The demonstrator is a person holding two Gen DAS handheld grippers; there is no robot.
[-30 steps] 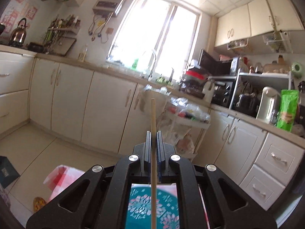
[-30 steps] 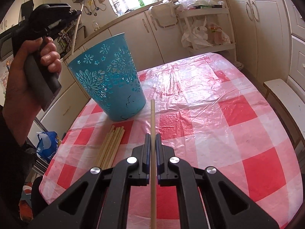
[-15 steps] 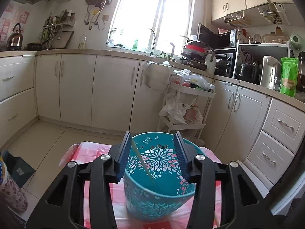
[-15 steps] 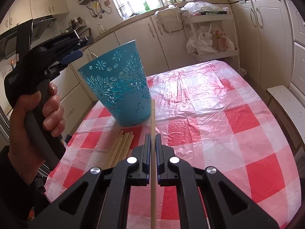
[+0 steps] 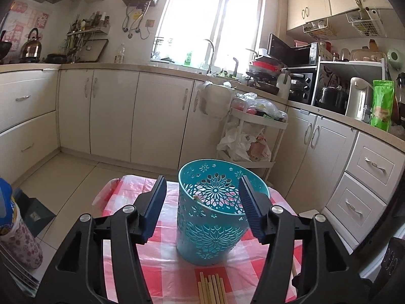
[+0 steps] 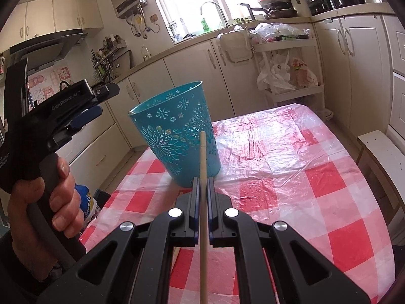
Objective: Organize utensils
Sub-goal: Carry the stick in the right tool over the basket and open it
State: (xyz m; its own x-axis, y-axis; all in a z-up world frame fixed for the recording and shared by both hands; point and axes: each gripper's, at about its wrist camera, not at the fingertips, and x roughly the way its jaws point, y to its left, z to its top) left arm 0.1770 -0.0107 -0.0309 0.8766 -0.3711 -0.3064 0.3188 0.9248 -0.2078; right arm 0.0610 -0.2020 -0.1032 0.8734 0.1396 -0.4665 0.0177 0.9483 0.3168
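One chopstick [image 6: 203, 202] is clamped in the right tool [image 6: 201, 195], running straight out between the pads with its tip pointing at the side of the teal basket [image 6: 177, 136]. That's the risky bit imo: the tip sits below the rim from this angle, so if it goes forward without lifting first, it pokes the perforated wall instead of dropping in. The basket looks like light plastic standing on a slick plastic-covered checked bench [image 6: 291, 177], so my guess is a poke could slide it or tip it over, chopstick inside and all.

The left tool [image 5: 201, 207] is empty with its jaws wide apart, hanging just in front of the basket [image 5: 210, 217], which sits framed between the two pads. One stick end [image 5: 196, 197] peeks up against the inner wall near the rim, so at least one utensil is in there. If the left tool drifts forward it could clip the rim itself.

Closer in, a little bundle of loose chopsticks [image 5: 211, 288] lies on the bench just in front of the basket. Those roll easily, I reckon, and a careless sweep from either tool could scatter them off the edge.

Also the held chopstick is long and gripped mid-length, so it could pivot in the pads if the tip catches one of the cutouts.
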